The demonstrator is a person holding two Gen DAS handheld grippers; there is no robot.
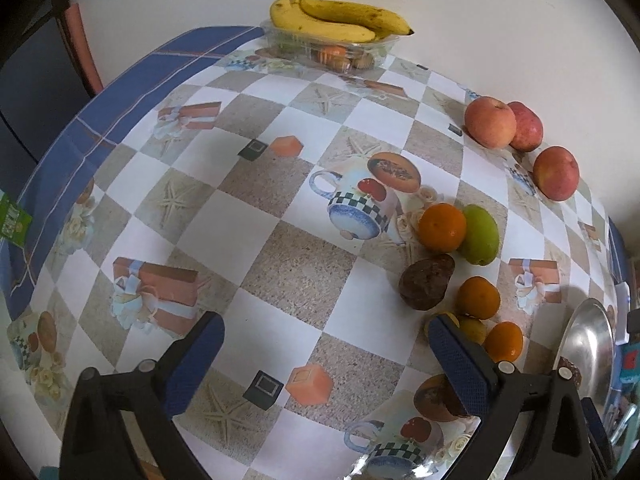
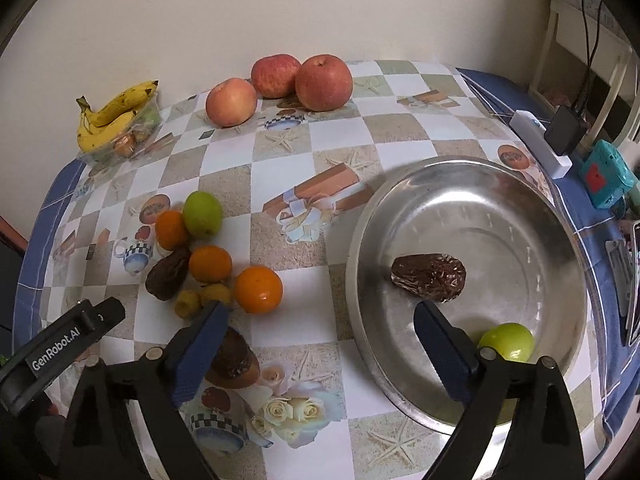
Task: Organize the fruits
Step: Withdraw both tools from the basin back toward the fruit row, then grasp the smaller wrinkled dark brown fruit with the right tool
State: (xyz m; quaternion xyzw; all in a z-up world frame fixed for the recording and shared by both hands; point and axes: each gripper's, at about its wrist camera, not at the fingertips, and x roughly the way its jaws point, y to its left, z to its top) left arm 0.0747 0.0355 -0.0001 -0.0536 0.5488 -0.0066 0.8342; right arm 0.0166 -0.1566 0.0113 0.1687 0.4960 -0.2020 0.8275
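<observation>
Left tool (image 1: 324, 344), right tool (image 2: 320, 332) wide apart, empty

1. the bowl (image 2: 472, 208) looks like polished metal, shiny and reflecting.
2. inside the bowl, the brown fruit (image 2: 429, 277) is wrinkled and a little glossy; the green fruit (image 2: 510, 342) is smooth.
3. left of the bowl, the tablecloth (image 2: 312, 128) looks like smooth printed plastic.
4. the gripper pads (image 2: 440, 350) are blue, finely textured, matt.

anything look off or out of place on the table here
Nothing is spilled or damaged. The bananas lie on top of a clear tray rather than in it, overhanging its rim. Only a dark wrinkled fruit and a green fruit are in the metal bowl.
</observation>
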